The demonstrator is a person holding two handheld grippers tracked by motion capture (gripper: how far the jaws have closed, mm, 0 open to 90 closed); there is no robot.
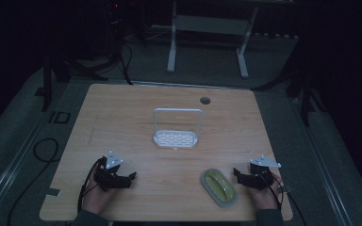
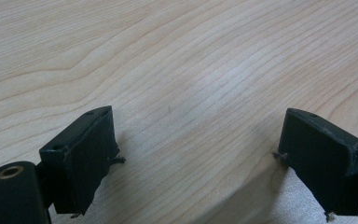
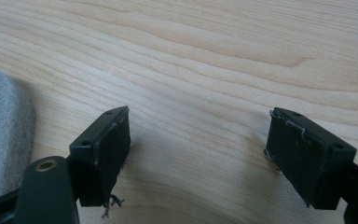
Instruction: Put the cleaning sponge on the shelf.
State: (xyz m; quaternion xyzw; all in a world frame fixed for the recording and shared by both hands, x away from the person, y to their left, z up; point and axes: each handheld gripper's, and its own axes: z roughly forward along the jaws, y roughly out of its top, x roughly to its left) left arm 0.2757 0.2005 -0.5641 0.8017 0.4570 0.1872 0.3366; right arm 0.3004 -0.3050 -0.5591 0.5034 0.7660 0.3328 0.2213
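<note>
Sponge (image 1: 219, 187) is lying flat near the table (image 1: 122, 122) front edge, well in front of the rack (image 1: 176, 129), untouched. Right gripper (image 1: 238, 173) is sitting just beside it, left gripper (image 1: 131, 177) well apart; both jaws spread, empty. Nothing looks started yet.

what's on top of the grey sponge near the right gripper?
A yellow pad lies on the grey sponge, the grey showing as a rim around it. What lies beneath the sponge is covered.
</note>
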